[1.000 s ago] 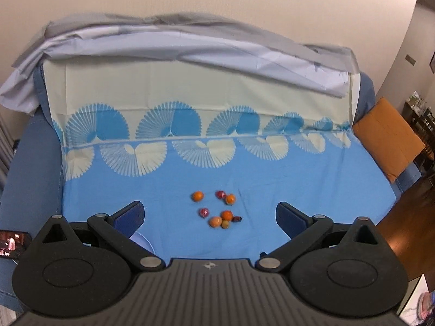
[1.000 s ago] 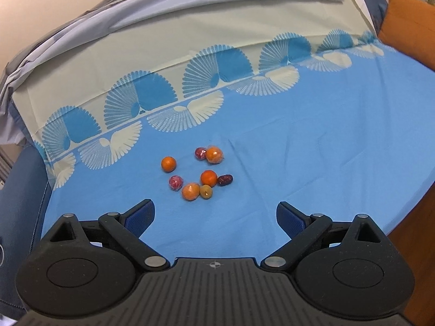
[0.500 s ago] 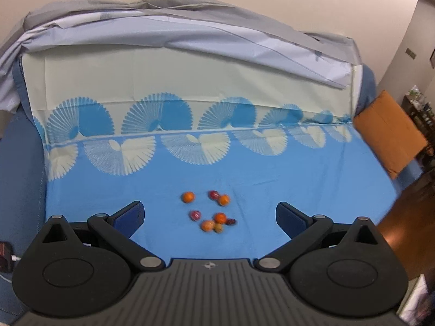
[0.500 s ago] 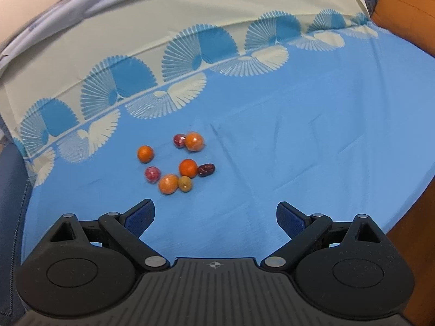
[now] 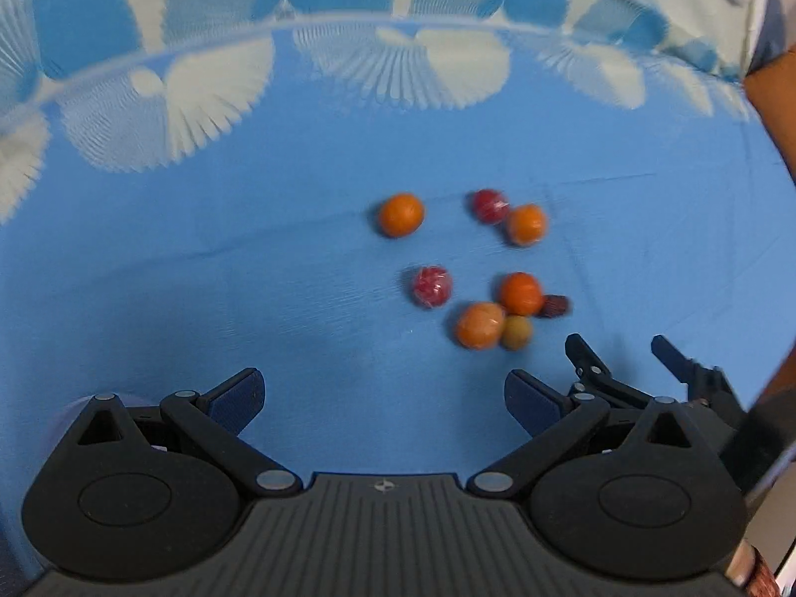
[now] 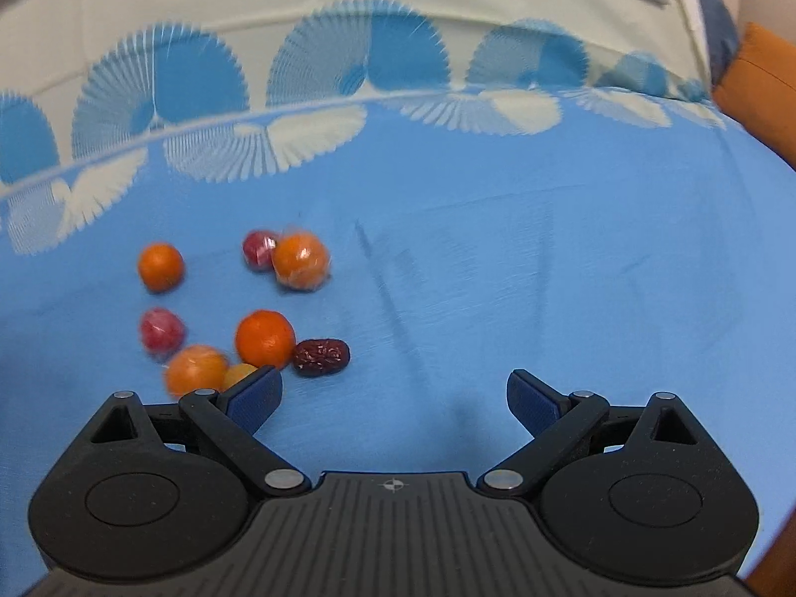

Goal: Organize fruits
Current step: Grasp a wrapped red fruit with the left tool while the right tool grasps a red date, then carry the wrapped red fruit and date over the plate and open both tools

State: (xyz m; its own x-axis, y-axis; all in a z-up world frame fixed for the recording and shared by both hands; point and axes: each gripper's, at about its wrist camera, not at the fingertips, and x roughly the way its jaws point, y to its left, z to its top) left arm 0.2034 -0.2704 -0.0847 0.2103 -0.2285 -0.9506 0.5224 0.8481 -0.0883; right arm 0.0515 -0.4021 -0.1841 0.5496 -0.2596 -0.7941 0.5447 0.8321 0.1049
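Several small fruits lie in a loose cluster on the blue cloth (image 5: pixel 248 258). Among them are a bare orange (image 5: pixel 401 214), a red wrapped fruit (image 5: pixel 432 287), a wrapped orange (image 5: pixel 479 325) and a dark date (image 5: pixel 554 306). My left gripper (image 5: pixel 383 393) stands open, short of the cluster, with nothing between its fingers. My right gripper (image 6: pixel 393 393) is open too and shows at the lower right of the left wrist view (image 5: pixel 622 353). Its left finger (image 6: pixel 253 393) half hides a small yellow fruit (image 6: pixel 239 374), next to an orange (image 6: pixel 264 338) and the date (image 6: pixel 321 356).
The cloth covers a sofa seat, and its cream fan-patterned band (image 6: pixel 348 25) rises up the backrest. An orange cushion (image 6: pixel 756 94) sits at the right end. A pale round rim (image 5: pixel 59 415) peeks out behind my left gripper's left side.
Both grippers have come down and much closer to the fruits, which now fill far more of each view. The fruits themselves have not moved. Both grippers stay open.
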